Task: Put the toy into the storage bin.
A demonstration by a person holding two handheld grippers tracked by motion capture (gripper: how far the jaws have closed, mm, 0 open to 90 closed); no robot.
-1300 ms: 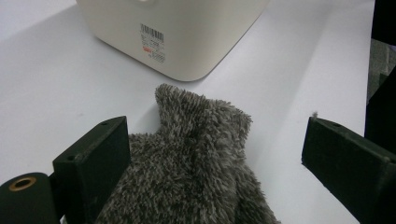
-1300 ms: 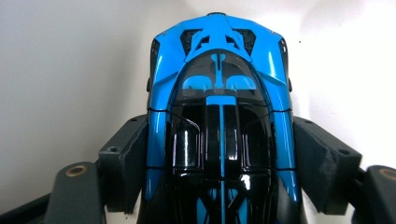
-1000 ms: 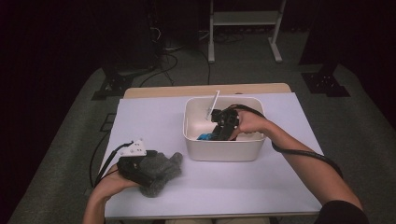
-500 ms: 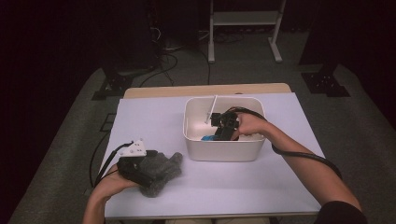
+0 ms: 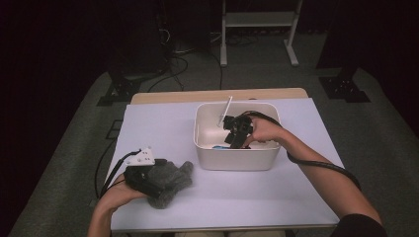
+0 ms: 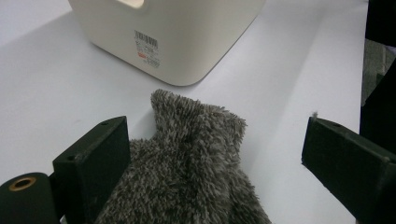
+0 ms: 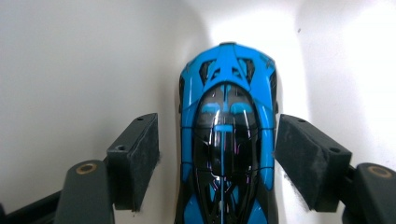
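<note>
Straddling the blue toy car (image 7: 227, 140), right claw (image 7: 217, 158) gapes.

In the right gripper view, the blue toy car (image 7: 226, 140) runs off the bottom edge, so its rear is cut off. From above, the bin's (image 5: 237, 160) wall and the right hand-held gripper (image 5: 236, 136) hide most of it. The grey fleece glove (image 6: 187, 172) is cut off at the bottom of the left gripper view.

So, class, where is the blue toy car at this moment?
The blue toy car lies inside the cream bin, between the right gripper's open jaws; in the high view it is right of centre.
</note>
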